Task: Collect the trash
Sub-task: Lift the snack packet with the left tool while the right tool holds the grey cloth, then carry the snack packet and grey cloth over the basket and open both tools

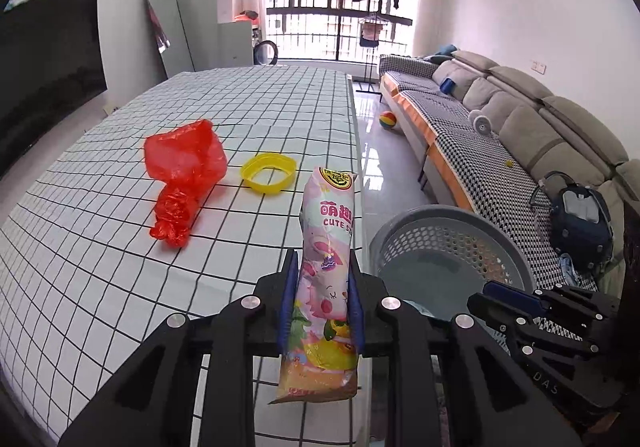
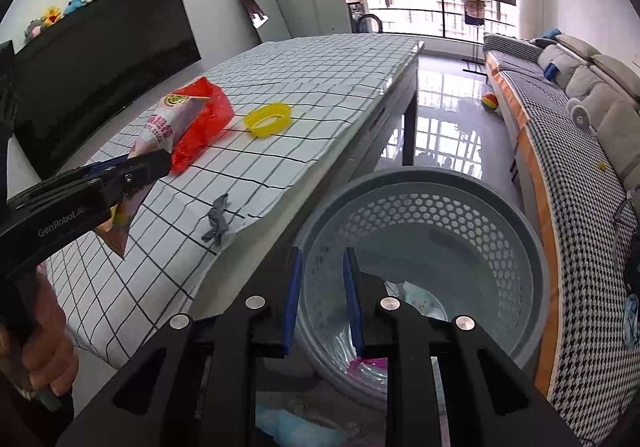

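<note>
Pink snack wrapper (image 1: pixel 326 283) upright in left claw (image 1: pixel 322 301), crumpled red bag (image 1: pixel 182 177), yellow ring (image 1: pixel 269 178), possibly a lid, on tablecloth

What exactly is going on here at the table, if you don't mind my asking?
A person is clearing trash from a checked table with two hand-held tools. The left tool is shut on a pink snack wrapper, held near the table's edge beside a grey perforated basket. The right tool hangs open and empty over that basket. A red plastic bag and a yellow ring lie on the table.
</note>
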A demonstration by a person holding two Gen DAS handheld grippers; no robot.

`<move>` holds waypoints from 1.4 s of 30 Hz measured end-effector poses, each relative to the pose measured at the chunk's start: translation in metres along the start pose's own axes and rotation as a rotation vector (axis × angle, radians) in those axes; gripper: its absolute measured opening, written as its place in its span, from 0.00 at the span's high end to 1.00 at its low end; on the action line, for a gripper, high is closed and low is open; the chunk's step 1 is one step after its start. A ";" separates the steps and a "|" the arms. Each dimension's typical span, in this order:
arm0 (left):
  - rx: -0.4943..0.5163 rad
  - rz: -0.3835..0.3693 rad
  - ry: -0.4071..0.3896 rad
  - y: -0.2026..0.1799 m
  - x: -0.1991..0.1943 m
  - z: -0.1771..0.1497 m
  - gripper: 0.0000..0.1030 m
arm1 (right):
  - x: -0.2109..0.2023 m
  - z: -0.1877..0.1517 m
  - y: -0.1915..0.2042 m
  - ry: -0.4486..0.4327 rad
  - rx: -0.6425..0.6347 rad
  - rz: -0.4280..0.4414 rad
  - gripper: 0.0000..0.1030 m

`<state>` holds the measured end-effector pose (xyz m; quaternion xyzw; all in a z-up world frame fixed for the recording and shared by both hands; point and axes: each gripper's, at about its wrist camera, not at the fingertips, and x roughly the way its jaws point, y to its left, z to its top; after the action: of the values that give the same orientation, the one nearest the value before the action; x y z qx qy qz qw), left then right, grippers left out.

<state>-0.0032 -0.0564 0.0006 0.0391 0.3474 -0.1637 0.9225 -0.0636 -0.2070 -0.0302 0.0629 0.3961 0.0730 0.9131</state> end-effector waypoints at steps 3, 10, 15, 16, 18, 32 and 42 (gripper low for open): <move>-0.027 0.056 0.004 0.021 -0.005 -0.005 0.77 | 0.015 0.007 0.023 0.003 -0.071 0.052 0.80; -0.113 0.205 0.018 0.077 -0.010 -0.021 0.77 | 0.063 0.027 0.078 0.050 -0.237 0.145 0.80; -0.161 0.230 0.027 0.099 -0.009 -0.028 0.77 | 0.101 0.033 0.091 0.124 -0.303 0.143 0.80; -0.165 0.231 0.028 0.102 -0.008 -0.029 0.77 | 0.107 0.034 0.093 0.137 -0.309 0.138 0.80; -0.172 0.227 0.032 0.105 -0.006 -0.029 0.77 | 0.116 0.034 0.094 0.159 -0.309 0.133 0.80; -0.141 0.159 0.054 0.080 0.008 -0.030 0.77 | 0.097 0.031 0.081 0.122 -0.230 0.146 0.87; -0.002 0.004 0.049 -0.012 0.023 -0.005 0.77 | 0.026 0.023 -0.010 0.024 -0.044 -0.007 0.87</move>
<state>0.0063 -0.0729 -0.0182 0.0429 0.3702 -0.1603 0.9140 -0.0284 -0.2131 -0.0345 0.0405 0.4055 0.0791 0.9098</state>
